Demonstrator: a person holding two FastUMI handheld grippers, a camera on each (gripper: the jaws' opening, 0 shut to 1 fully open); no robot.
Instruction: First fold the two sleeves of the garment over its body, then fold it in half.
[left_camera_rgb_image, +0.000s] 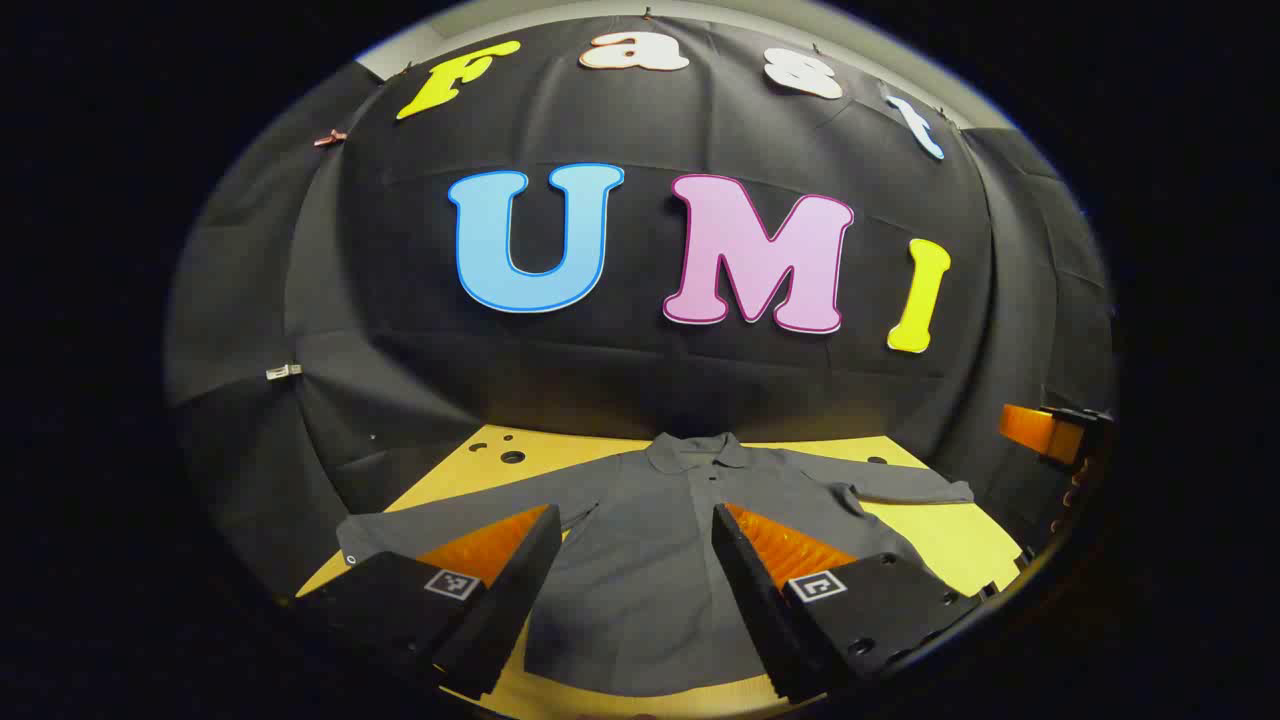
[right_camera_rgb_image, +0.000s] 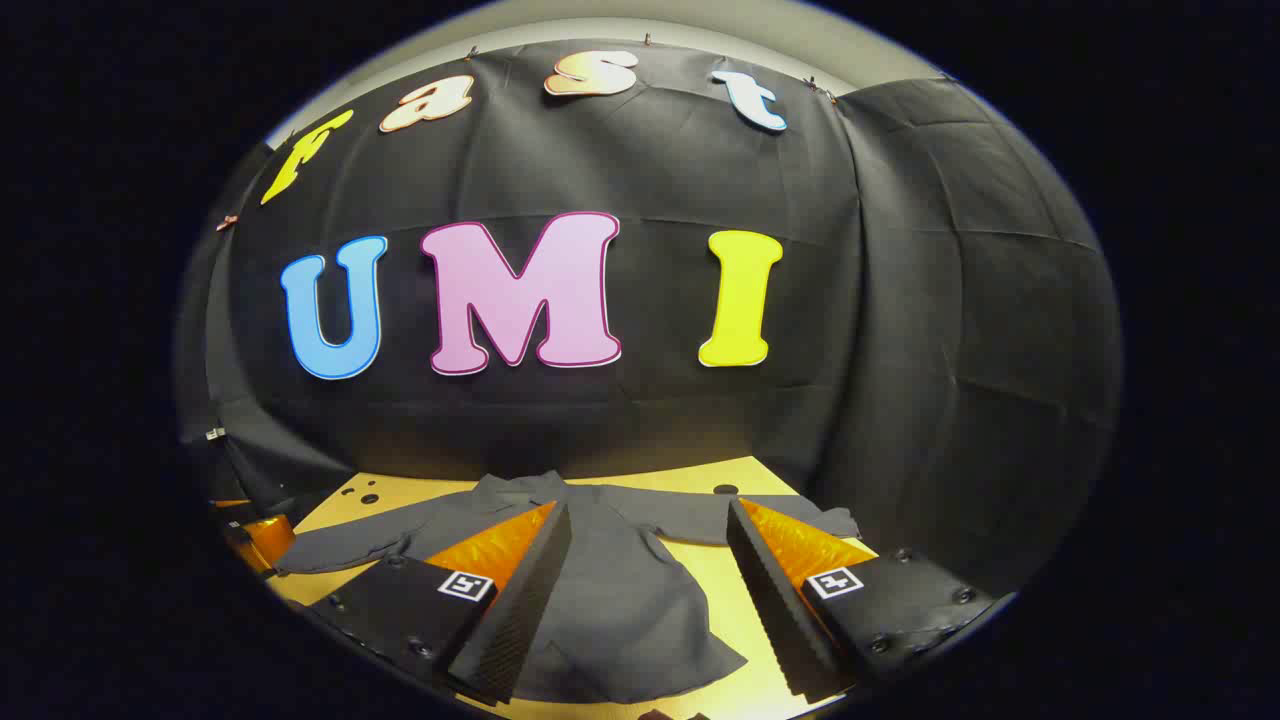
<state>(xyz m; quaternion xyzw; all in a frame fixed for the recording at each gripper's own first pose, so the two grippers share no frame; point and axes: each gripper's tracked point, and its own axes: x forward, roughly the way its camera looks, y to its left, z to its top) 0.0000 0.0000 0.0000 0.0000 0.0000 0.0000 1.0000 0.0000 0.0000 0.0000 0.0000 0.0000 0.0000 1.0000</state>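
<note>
Both my grippers hang released over the shirt, holding nothing.

Left gripper (left_camera_rgb_image: 633, 540) has its jaws spread wide above the shirt (left_camera_rgb_image: 660, 540), which lies flat and unfolded on the yellow table (left_camera_rgb_image: 930, 530), collar toward the far wall, both sleeves stretched out to the sides. Right gripper (right_camera_rgb_image: 650, 540) is spread just as wide; between its fingers I see the shirt's body and one sleeve (right_camera_rgb_image: 800, 522) reaching toward the table's edge.
</note>
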